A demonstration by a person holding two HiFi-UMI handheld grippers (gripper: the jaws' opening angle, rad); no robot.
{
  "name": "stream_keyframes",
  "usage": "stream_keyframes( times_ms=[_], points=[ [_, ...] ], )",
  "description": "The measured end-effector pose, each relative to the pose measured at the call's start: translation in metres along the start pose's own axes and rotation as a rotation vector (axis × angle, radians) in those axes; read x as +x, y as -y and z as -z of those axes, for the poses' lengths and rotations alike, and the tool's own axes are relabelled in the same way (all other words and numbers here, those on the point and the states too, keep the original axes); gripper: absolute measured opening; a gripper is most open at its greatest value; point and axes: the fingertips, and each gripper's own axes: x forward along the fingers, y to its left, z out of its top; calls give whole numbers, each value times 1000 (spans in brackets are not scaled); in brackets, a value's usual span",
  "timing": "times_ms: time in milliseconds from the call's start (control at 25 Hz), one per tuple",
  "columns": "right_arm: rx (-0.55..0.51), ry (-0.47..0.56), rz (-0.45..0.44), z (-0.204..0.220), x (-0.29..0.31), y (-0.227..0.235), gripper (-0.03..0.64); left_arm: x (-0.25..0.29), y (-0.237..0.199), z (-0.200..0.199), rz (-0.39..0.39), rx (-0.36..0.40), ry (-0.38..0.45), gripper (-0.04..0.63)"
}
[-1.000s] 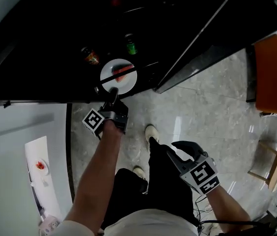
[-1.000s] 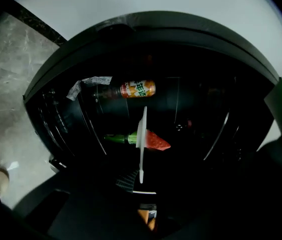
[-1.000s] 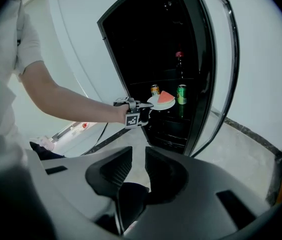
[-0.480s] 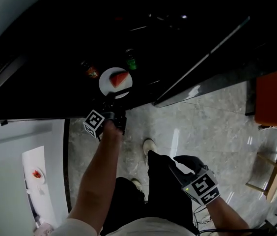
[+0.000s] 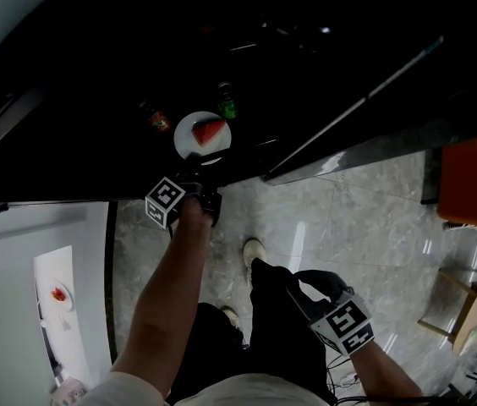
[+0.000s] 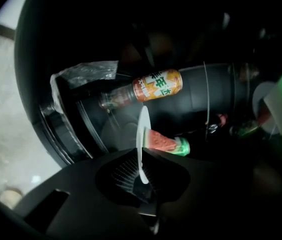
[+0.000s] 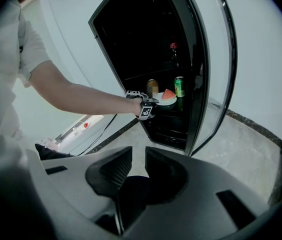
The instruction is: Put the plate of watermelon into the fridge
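Note:
A white plate (image 5: pixel 196 138) carrying a red watermelon slice (image 5: pixel 210 131) hangs inside the dark open fridge (image 5: pixel 95 74). My left gripper (image 5: pixel 194 161) is shut on the plate's near rim. In the left gripper view the plate (image 6: pixel 143 134) stands edge-on between the jaws, the watermelon slice (image 6: pixel 165 144) lying to its right, and the left gripper (image 6: pixel 142 160) pinches its lower rim. The right gripper view shows the plate (image 7: pixel 168 101) over a fridge shelf. My right gripper (image 5: pixel 310 284) hangs low by the person's leg; its jaws (image 7: pixel 138 163) stand a narrow slit apart with nothing between them.
A bottle with an orange label (image 6: pixel 156 85) lies just behind the plate. A green can (image 5: pixel 226 104) and another bottle (image 5: pixel 156 118) stand on the shelf. The open fridge door (image 5: pixel 365 100) juts out to the right. An orange chair (image 5: pixel 467 180) is at far right, a white counter (image 5: pixel 57 299) at left.
My left gripper has carried the plate forward, deeper into the fridge, and the arm is stretched further. My right gripper has barely moved.

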Motion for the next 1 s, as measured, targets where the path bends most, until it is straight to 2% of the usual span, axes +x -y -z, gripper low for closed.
stream_keyframes(
  times_ms=[200, 400, 560, 640, 720, 840, 1000],
  points=[
    [-20, -10, -6, 0, 1, -4, 91, 4, -2, -2, -140, 125, -9, 33],
    [-33, -25, -1, 2, 0, -5, 91, 3, -3, -6, -270, 395, -50, 87],
    [-32, -28, -4, 0, 0, -6, 91, -1, -6, -12, -328, 590, -58, 129],
    [-29, -31, -9, 0, 1, -9, 91, -3, -5, -16, -342, 680, -47, 165],
    [-27, -35, -7, 1, 1, -10, 91, -6, -2, -21, -335, 739, -27, 172],
    [-31, -40, -2, 0, 0, -12, 91, -13, 9, -22, -311, 800, -19, 173],
    [-38, -19, 7, -11, -7, -24, 91, -42, 25, -8, -282, 855, -83, 172]
  ],
)
